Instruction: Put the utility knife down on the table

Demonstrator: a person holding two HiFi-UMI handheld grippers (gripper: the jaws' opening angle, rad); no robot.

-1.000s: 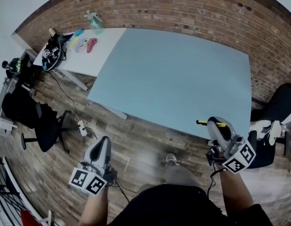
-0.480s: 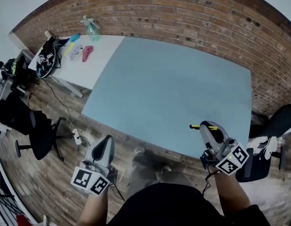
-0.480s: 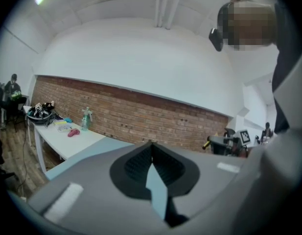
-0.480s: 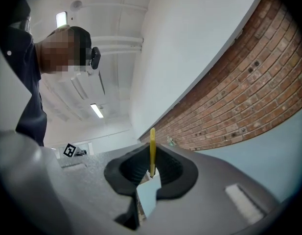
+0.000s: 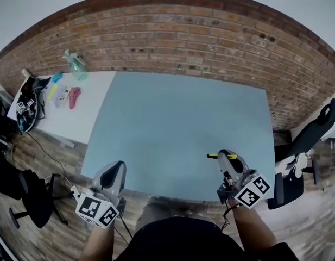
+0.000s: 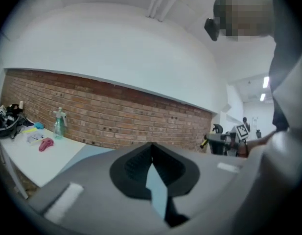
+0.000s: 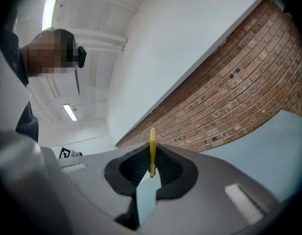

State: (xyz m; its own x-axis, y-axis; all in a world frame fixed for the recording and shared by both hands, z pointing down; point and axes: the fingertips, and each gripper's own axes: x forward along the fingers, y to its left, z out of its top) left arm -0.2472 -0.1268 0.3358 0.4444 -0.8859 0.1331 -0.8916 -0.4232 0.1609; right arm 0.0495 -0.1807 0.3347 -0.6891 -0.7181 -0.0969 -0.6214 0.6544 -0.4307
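A thin yellow and black utility knife [image 5: 220,156] is clamped crosswise in my right gripper [image 5: 225,157], sticking out to the left over the near right part of the light blue table [image 5: 183,118]. In the right gripper view the yellow knife [image 7: 152,152] stands edge-on between the shut jaws. My left gripper [image 5: 113,174] hovers at the table's near left edge, jaws shut with nothing between them. In the left gripper view the left gripper [image 6: 151,156] points at the brick wall, and the right gripper [image 6: 220,142] with the knife shows far to the right.
A white side table [image 5: 54,112] at the left carries a spray bottle [image 5: 75,67], a pink object [image 5: 74,97] and black gear [image 5: 27,103]. A brick wall [image 5: 183,42] runs behind the tables. A black office chair [image 5: 304,151] stands at the right. Wooden floor lies below.
Both grippers have come forward from over the floor to the blue table's near edge. The right one still grips the knife, which now hangs over the tabletop.
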